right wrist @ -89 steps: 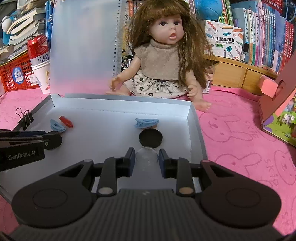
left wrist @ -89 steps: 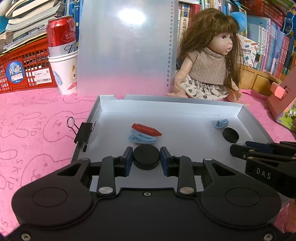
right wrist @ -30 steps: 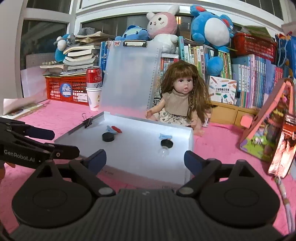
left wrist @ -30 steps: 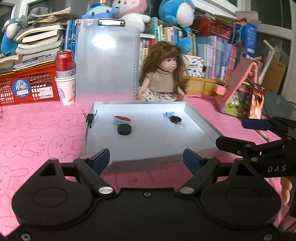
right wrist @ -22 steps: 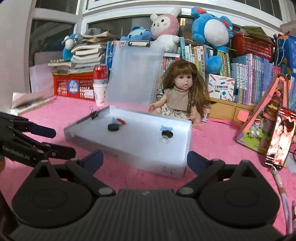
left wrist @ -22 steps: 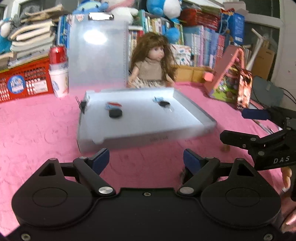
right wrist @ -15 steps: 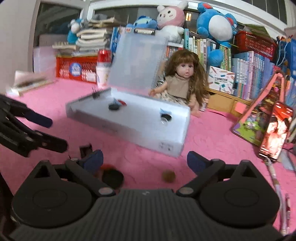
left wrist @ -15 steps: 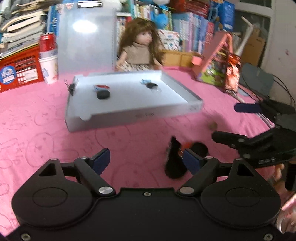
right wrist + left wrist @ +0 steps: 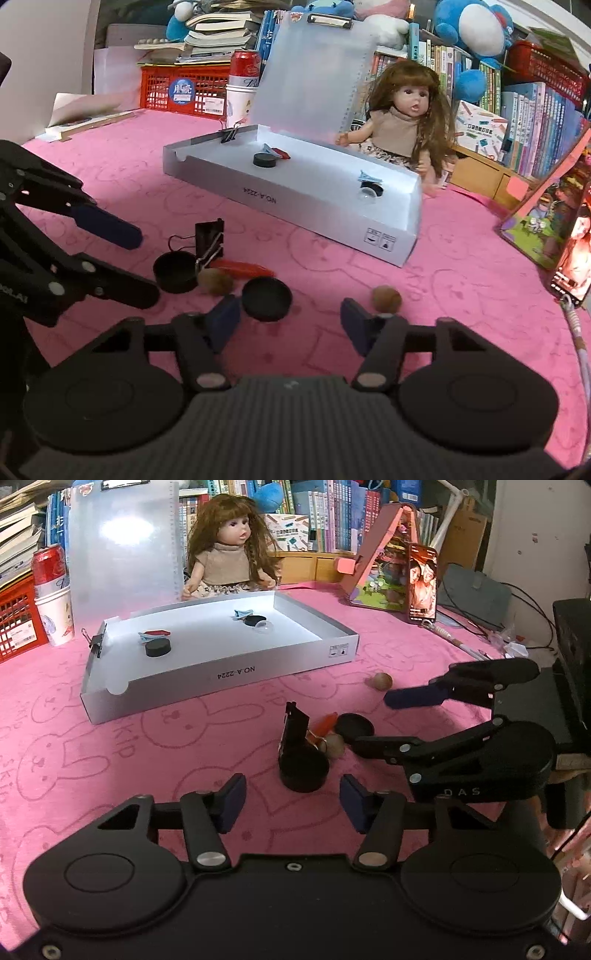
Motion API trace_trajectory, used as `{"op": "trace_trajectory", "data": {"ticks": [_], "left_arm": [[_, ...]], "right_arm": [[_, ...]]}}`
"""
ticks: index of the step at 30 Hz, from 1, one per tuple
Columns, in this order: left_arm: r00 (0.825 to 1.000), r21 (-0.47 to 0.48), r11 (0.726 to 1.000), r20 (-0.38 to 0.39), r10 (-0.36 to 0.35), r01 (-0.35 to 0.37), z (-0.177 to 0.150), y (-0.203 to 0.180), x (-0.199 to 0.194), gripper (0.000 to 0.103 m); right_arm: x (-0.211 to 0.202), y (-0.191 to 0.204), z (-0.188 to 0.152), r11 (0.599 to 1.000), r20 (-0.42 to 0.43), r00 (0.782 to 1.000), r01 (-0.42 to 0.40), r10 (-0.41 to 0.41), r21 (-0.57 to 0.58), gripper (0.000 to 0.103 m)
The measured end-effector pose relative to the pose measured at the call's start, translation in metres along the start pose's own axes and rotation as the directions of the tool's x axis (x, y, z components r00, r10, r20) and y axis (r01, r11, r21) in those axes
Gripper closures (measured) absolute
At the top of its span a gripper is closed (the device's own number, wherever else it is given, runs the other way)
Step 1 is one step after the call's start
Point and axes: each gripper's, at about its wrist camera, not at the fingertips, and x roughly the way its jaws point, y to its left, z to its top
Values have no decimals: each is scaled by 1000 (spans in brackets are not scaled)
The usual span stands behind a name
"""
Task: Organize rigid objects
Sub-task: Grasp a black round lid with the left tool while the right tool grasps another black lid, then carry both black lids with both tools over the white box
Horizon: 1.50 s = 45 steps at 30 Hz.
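— So why are both grippers low over the pink tabletop (image 9: pixel 110 760)?
— Loose pieces lie there, short of the white tray (image 9: pixel 221 672). The left gripper (image 9: pixel 291 805) has just been narrowing its jaws around the black cup (image 9: pixel 303 770), not yet touching; the right gripper (image 9: pixel 290 321) likewise closes toward the black cap (image 9: pixel 266 298), pinching nothing.

White box (image 9: pixel 236 672) front wall: "NO.A-2224", printed upside down, small pictogram label at its right end. Right tool (image 9: pixel 373 720) body: "DAS". Left tool (image 9: pixel 144 266) body: partial "...ot.AI". Pink cloth (image 9: pixel 110 746) on counter: "SKIP" with rabbit outlines. Red crate (image 9: pixel 184 92) round sticker: Chinese characters, not legible.
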Motion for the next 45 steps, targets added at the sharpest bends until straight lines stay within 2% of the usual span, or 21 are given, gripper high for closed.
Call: {"op": "trace_trajectory", "data": {"ticks": [4, 6, 15, 19, 23, 28, 30, 31, 33, 35, 39, 45], "left_arm": [[1000, -9, 1000, 11, 12, -12, 2, 0, 5, 56], [1000, -13, 1000, 13, 11, -11, 2, 0, 7, 59], [999, -8, 1000, 35, 13, -13, 5, -6, 14, 71], [997, 9, 999, 66, 48, -49, 5, -8, 7, 71], [997, 4, 998, 55, 61, -61, 2, 1, -1, 71], [992, -17, 994, 52, 112, -111, -4, 13, -10, 70], [989, -36, 990, 60, 139, -137, -5, 19, -13, 67], [986, -46, 987, 64, 156, -153, -5, 21, -14, 59], [982, -59, 984, 68, 174, -170, -5, 26, -16, 57], [985, -65, 985, 65, 162, -157, -6, 28, -19, 61], [991, -44, 991, 51, 125, -123, -8, 22, -19, 62], [990, -42, 990, 47, 134, -132, -9, 16, -11, 62]], "right_arm": [[3, -1, 2, 999, -2, 1000, -31, 31, 32, 53], [4, -2, 2, 998, 0, 999, -44, 44, 47, 57], [5, -4, 0, 993, 10, 997, -74, 74, 94, 66], [3, -4, -1, 991, 20, 997, -75, 73, 108, 67], [3, -5, -1, 989, 28, 996, -86, 83, 123, 67], [4, -5, -1, 989, 29, 996, -84, 81, 123, 67], [4, -5, -1, 988, 29, 996, -84, 81, 127, 66], [4, -5, -1, 988, 29, 996, -84, 80, 129, 66], [4, -5, -1, 988, 28, 996, -82, 79, 132, 66], [4, -5, -1, 988, 27, 997, -80, 77, 131, 66], [5, -4, -1, 988, 27, 997, -79, 76, 131, 66], [4, -4, -1, 988, 27, 997, -79, 76, 130, 66]]}}
